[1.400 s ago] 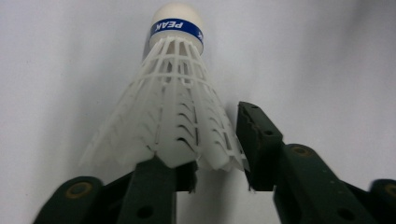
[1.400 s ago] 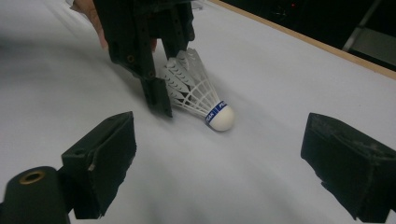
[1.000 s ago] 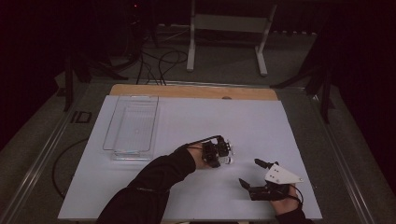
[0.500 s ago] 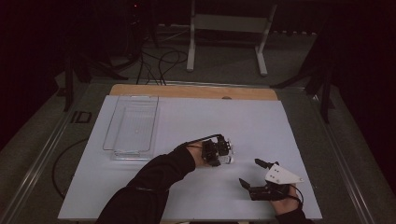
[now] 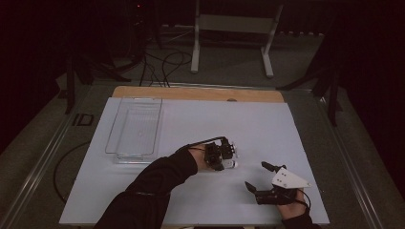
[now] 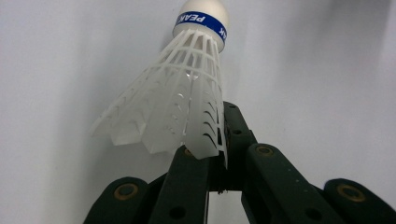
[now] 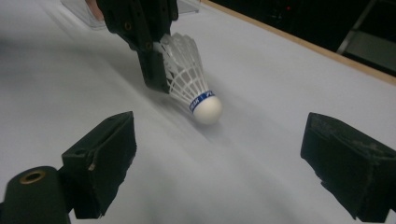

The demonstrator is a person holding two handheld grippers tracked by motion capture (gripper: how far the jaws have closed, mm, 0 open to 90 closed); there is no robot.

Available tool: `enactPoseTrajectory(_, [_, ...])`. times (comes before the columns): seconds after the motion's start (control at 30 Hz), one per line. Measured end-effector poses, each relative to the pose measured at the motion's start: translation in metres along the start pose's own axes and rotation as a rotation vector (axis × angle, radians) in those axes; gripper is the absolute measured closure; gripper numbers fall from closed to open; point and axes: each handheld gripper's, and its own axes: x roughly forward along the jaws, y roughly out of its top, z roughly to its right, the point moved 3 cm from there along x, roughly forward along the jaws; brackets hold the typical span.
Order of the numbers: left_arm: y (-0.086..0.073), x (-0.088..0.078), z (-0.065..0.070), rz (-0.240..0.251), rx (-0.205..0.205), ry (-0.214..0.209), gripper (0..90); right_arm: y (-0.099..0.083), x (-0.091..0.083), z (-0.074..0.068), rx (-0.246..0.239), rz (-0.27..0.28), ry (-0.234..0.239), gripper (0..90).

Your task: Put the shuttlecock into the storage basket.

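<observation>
- Item: white plastic shuttlecock (image 6: 182, 93) w/ white cork nose and blue band; skirt rim pinched betw. the jaws of the left claw (image 6: 212, 156), nose pointing away from it.
- Posn: in right gripper view the shuttlecock (image 7: 189, 84) hangs from the left claw (image 7: 156, 70), nose low, at or just above the white table sheet (image 7: 261, 177); contact w/ sheet can't be told.
- Left claw (image 5: 220, 155): pressed together on the thin skirt edge; grip is on one side only, so shuttlecock tilts.
- Right claw (image 7: 219, 158): jaws spread wide, nothing betw. them; shuttlecock sits ahead of it, roughly centred betw. the two jaws, near but apart.
- Right claw in high view (image 5: 260, 176): on the sheet, to the right of left claw.
- Clear plastic rectangular tray (image 5: 136, 126): well apart, beyond and left of left claw; looks empty.
- Step (est.): shuttlecock picked up, held for transfer, either handover or carry to tray.
- Next (est.): lift clear of sheet, keep pinch light; skirt is flimsy and may bend or slip.
</observation>
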Motion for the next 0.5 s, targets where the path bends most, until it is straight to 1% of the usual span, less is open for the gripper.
enactPoseTrajectory(0.07, [-0.001, -0.002, 0.001, -0.001, 0.004, 0.002, 90.0, 0.000, 0.000, 0.001, 0.017, 0.009, 0.010, 10.1])
enactPoseTrajectory(0.13, [-0.001, -0.003, 0.001, -0.002, 0.001, 0.005, 90.0, 0.001, -0.001, 0.002, 0.017, 0.018, -0.002, 10.1])
enactPoseTrajectory(0.17, [-0.002, -0.006, 0.002, -0.003, -0.003, 0.006, 90.0, 0.001, -0.003, 0.002, 0.018, 0.026, -0.005, 10.1])
enactPoseTrajectory(0.23, [-0.003, -0.007, 0.001, -0.003, -0.001, 0.006, 90.0, 0.001, -0.003, 0.003, 0.016, 0.035, -0.007, 10.1])
enactPoseTrajectory(0.3, [-0.004, -0.013, 0.001, -0.004, -0.002, 0.007, 90.0, 0.003, -0.004, 0.002, 0.003, 0.045, -0.030, 10.1])
enactPoseTrajectory(0.4, [-0.006, -0.017, 0.002, -0.009, 0.005, 0.004, 90.0, 0.003, -0.004, 0.001, -0.008, 0.039, -0.029, 10.0])
enactPoseTrajectory(0.5, [-0.008, -0.020, 0.003, -0.006, 0.006, 0.002, 90.0, 0.003, -0.003, 0.000, -0.006, 0.036, -0.022, 10.0])
